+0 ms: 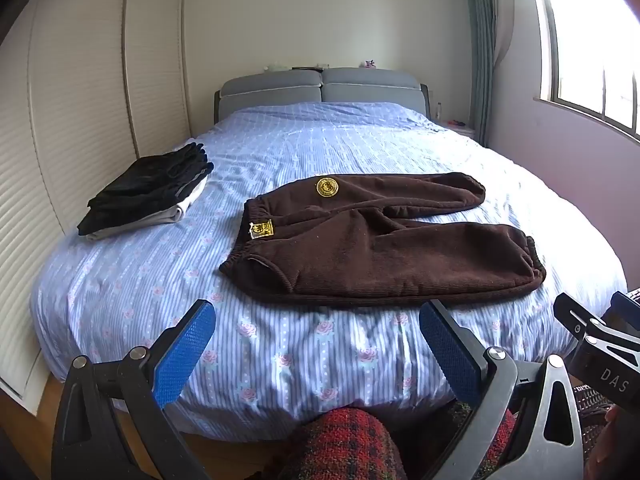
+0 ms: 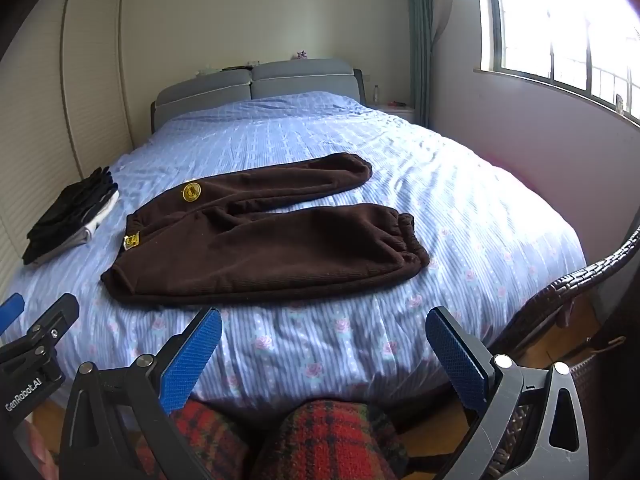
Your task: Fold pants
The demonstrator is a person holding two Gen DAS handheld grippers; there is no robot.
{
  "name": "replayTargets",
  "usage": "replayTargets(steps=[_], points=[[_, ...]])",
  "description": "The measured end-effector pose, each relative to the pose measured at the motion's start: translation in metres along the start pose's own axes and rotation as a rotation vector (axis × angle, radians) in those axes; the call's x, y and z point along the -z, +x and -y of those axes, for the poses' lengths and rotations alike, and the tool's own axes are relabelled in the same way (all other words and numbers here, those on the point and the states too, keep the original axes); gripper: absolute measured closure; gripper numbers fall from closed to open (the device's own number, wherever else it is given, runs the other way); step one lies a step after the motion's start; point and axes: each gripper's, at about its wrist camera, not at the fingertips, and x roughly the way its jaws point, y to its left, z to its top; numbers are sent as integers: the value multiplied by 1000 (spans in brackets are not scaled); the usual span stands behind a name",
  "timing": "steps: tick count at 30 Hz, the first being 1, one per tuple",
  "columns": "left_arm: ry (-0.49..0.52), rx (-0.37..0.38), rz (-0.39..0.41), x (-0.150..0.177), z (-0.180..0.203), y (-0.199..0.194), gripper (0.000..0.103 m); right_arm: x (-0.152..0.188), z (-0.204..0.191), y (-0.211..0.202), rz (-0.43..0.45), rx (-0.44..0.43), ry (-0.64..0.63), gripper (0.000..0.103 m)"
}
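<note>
Dark brown corduroy pants [image 1: 372,240] lie flat on the blue striped bedspread [image 1: 280,344], waistband to the left, both legs spread to the right; they also show in the right wrist view [image 2: 256,248]. A round yellow badge [image 1: 327,188] sits near the waist. My left gripper [image 1: 316,312] is open and empty, held back from the bed's near edge, short of the pants. My right gripper [image 2: 324,320] is open and empty too, beside the left one, also short of the pants.
A stack of folded dark and grey clothes [image 1: 148,192] lies on the bed's left side. A grey headboard [image 1: 320,88] is at the far end. A wicker chair [image 2: 568,312] stands at the right. My red plaid knees [image 2: 332,436] are below the grippers.
</note>
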Motion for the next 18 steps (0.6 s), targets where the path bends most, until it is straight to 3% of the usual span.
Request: replayTargets(steps=[18], points=[[1,-2,-1,-1,-1,0,0,-2,-1,-1,1,1,1,0]])
